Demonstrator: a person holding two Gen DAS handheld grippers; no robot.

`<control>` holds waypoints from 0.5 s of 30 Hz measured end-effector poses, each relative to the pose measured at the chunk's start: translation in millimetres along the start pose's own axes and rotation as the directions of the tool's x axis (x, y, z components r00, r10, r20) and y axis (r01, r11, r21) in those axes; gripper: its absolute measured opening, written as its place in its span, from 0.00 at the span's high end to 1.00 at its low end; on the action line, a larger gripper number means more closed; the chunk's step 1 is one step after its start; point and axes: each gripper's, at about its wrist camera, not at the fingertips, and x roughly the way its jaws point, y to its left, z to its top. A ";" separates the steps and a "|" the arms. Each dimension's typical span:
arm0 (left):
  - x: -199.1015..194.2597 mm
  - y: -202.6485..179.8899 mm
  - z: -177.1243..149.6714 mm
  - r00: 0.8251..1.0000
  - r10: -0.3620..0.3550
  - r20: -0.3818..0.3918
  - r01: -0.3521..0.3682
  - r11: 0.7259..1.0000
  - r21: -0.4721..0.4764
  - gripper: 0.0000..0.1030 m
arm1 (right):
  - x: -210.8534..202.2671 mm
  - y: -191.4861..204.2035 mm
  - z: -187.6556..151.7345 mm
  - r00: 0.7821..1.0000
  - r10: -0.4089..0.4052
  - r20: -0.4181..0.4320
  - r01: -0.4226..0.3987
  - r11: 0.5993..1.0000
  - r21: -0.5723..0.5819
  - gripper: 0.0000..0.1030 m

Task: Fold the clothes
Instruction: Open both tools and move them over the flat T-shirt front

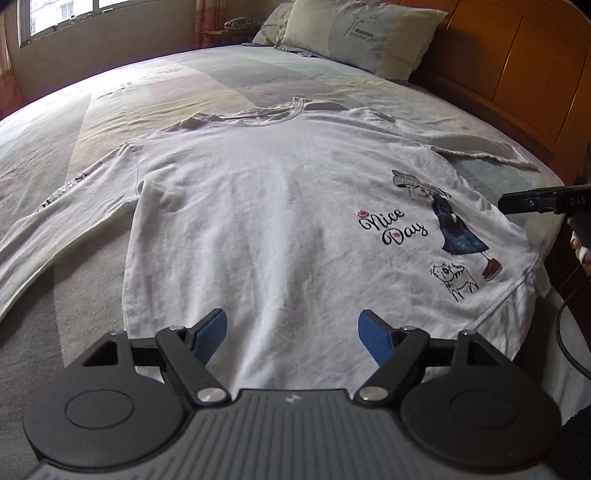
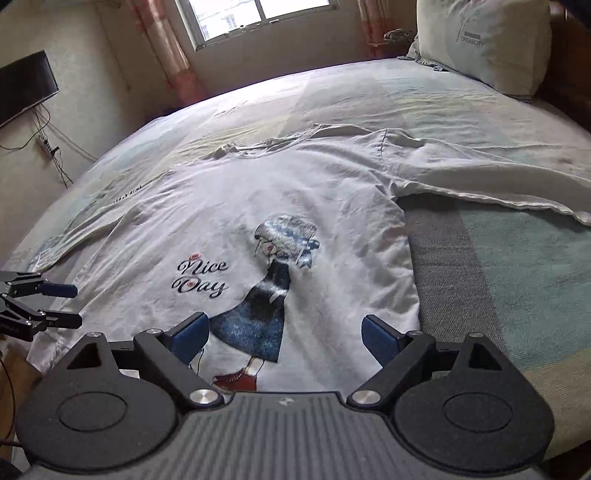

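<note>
White long-sleeved shirt (image 1: pixel 258 206) spread flat, print side up, on the bed (image 1: pixel 221 81), hem toward the near edge of the bed, collar (image 1: pixel 258 118) pointing up toward the pillow (image 1: pixel 354 33). Both sleeves stretched out to either side of the shirt body, one sleeve (image 1: pixel 55 221) out to the left, the other sleeve (image 2: pixel 480 177) reaching off to the right across the bedcover. "Nice Day" lettering (image 1: pixel 393 230) and a drawn figure in a blue dress (image 2: pixel 258 306) sitting low on the shirt, near its hem on the right-hand side.

Left gripper (image 1: pixel 291 332) poised over the hem of the shirt, blue pads (image 1: pixel 210 332) wide apart, nothing between them but flat cloth below; no pinch visible. Right gripper (image 2: pixel 284 338) over the printed figure near the same hem, pads (image 2: pixel 380 339) spread wide too, empty, not pinching the fabric. Left gripper (image 2: pixel 66 306) also showing at the shirt's left edge in the right wrist view, fingers parted. Right gripper's tip (image 1: pixel 532 203) poking in beside the shirt's right edge in the left wrist view.

Window (image 2: pixel 255 18) beyond the far side of the bed, wooden headboard (image 1: pixel 517 74) behind the pillow.
</note>
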 end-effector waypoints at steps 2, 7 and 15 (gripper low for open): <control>16.3 7.7 19.2 1.000 0.007 0.015 -0.007 1.000 -0.018 0.23 | 14.4 -24.1 27.8 0.999 0.000 0.045 -0.005 0.993 0.114 0.09; 58.4 34.9 45.3 0.999 -0.002 0.034 0.006 0.994 -0.113 0.23 | 72.0 -83.7 70.5 0.996 0.085 0.042 -0.095 0.899 0.427 0.09; 79.5 75.7 44.4 0.997 0.059 0.045 -0.047 0.970 -0.240 0.23 | 106.3 -113.3 100.0 0.991 -0.046 0.124 -0.016 0.890 0.455 0.12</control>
